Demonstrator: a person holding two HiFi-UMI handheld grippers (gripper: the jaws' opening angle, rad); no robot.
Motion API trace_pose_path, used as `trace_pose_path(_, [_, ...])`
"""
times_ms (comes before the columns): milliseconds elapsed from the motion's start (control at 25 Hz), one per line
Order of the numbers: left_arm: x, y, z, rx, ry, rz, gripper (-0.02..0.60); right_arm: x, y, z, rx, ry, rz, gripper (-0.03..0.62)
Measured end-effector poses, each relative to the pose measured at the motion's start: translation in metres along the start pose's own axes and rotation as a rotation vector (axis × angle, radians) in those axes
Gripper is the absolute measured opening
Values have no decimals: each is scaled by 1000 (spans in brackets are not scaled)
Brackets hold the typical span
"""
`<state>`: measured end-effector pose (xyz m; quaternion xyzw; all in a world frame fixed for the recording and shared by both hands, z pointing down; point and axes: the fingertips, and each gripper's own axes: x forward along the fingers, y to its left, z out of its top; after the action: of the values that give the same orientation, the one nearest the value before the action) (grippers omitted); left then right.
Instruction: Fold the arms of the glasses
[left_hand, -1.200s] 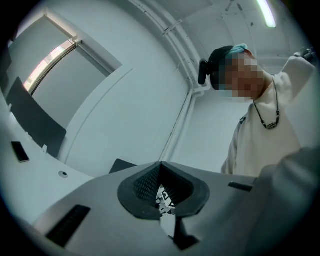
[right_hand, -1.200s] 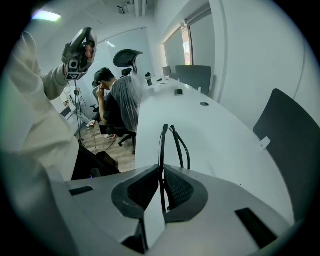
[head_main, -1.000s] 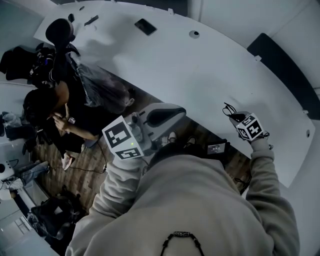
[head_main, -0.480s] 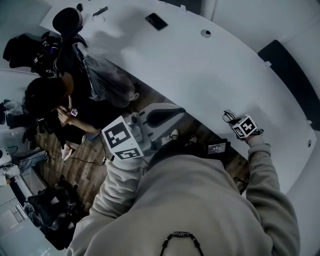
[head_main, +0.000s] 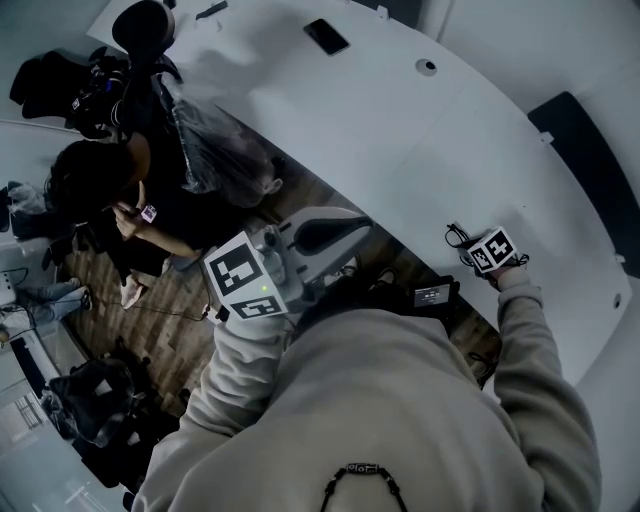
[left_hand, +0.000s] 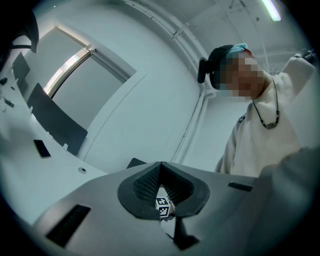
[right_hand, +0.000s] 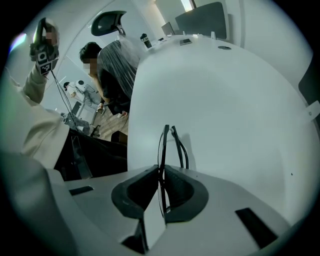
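Your right gripper (right_hand: 161, 174) is clamped on the glasses (right_hand: 162, 149), held edge-on low over the surface (right_hand: 235, 100) near its edge. Your left gripper (left_hand: 161, 172) is closed, empty and well apart. Bring it in before pressing any arm, and keep the clamp firm.

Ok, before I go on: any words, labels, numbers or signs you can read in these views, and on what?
No readable text anywhere.
Left marker cube: black-and-white square patterns only, no letters or digits.
Right marker cube: the same kind of pattern, no text.
Small black box near the table edge: a pale label, too small to read.
Phone on the table: dark face, nothing legible.
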<state>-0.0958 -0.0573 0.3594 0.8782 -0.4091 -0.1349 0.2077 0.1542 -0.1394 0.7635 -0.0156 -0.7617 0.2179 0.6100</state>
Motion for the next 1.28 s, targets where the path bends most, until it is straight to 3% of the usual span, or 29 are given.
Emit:
trace_pose_path(240, [-5,3,6,-15,-30,2,6,2,5,5,-18,1,15,51])
trace_pose_path(360, [-4,3,6,-15,-31,-4,6,-3,3,11,-12,-40,-15,141])
trace_pose_path(480, [-4,1,6,-14,-25,-16,6,-13,0,18,1,-87,-48,166])
trace_pose_path(800, [9,-15,7,10,-3,-81,6,-54,0,32,64,-258,-128,166])
trace_pose_path(1280, [10,-44,6,37,24,-174,6,-129,43,47,125,-523,-192,164])
